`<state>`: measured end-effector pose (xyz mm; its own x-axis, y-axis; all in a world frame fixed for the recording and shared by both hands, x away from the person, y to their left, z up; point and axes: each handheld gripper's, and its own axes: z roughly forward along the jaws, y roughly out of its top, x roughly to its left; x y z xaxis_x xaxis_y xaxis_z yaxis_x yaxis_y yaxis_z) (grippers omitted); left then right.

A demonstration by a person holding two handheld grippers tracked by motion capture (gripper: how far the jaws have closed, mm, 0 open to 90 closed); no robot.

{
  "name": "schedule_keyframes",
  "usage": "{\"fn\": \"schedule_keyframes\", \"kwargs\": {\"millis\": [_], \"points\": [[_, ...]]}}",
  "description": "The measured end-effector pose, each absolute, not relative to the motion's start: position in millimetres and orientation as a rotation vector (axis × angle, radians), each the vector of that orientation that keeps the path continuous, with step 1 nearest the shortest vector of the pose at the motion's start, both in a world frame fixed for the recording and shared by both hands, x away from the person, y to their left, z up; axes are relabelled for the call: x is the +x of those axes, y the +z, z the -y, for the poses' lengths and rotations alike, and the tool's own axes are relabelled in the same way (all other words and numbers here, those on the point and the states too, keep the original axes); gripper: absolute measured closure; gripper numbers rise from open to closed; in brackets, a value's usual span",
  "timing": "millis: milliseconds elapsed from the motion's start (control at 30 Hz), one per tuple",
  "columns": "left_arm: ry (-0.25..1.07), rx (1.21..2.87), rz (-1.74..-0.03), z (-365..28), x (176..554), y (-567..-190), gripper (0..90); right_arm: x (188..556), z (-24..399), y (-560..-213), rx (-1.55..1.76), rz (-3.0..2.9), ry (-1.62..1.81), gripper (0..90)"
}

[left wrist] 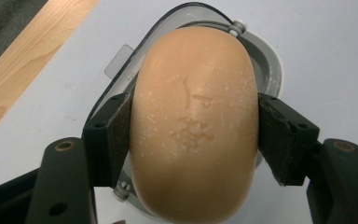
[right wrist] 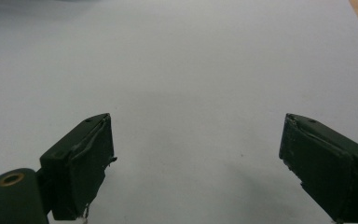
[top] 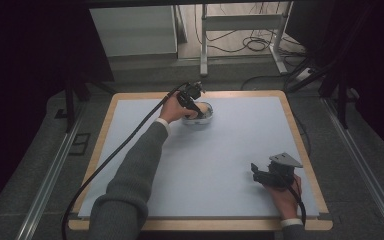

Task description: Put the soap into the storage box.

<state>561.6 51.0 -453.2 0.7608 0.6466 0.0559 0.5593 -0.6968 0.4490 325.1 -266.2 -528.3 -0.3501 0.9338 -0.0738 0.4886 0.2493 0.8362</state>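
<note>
High view: left gripper (top: 196, 106) down at a dish (top: 203, 116) far across the table (top: 230, 150). Left gripper view: jaws pinch a tan soap (left wrist: 195, 126) above that dish (left wrist: 270, 65). Right gripper view: right gripper (right wrist: 196, 163) spread wide, nothing between.

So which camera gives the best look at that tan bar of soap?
The left gripper view: the soap bar appears close up, clamped between the left hand-held gripper jaws above a grey soap dish. The high view shows it tiny, mostly behind the hand. The right gripper view faces bare tabletop.
</note>
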Motion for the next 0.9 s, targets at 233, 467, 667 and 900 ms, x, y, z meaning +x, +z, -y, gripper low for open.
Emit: {"fn": "schedule_keyframes", "kwargs": {"millis": [233, 467, 667, 900], "points": [[0.280, 2.519, -0.911, -45.4, 561.1, -459.9, 31.6, 325.1, 266.0, -528.3, 1.290, -1.946, 0.990, 9.9], [0.295, 2.518, -0.894, -47.0, 549.5, -452.2, 26.5, 324.7, 265.5, -528.3, 1.288, -1.944, 0.989, 10.0], [0.320, 2.490, -0.867, -55.6, 530.9, -442.7, 25.1, 324.6, 264.8, -528.4, 1.283, -1.946, 0.979, 9.9], [0.357, 2.438, -0.866, -77.2, 493.0, -432.4, 20.7, 324.8, 264.4, -528.6, 1.280, -1.946, 0.973, 9.9]]}}
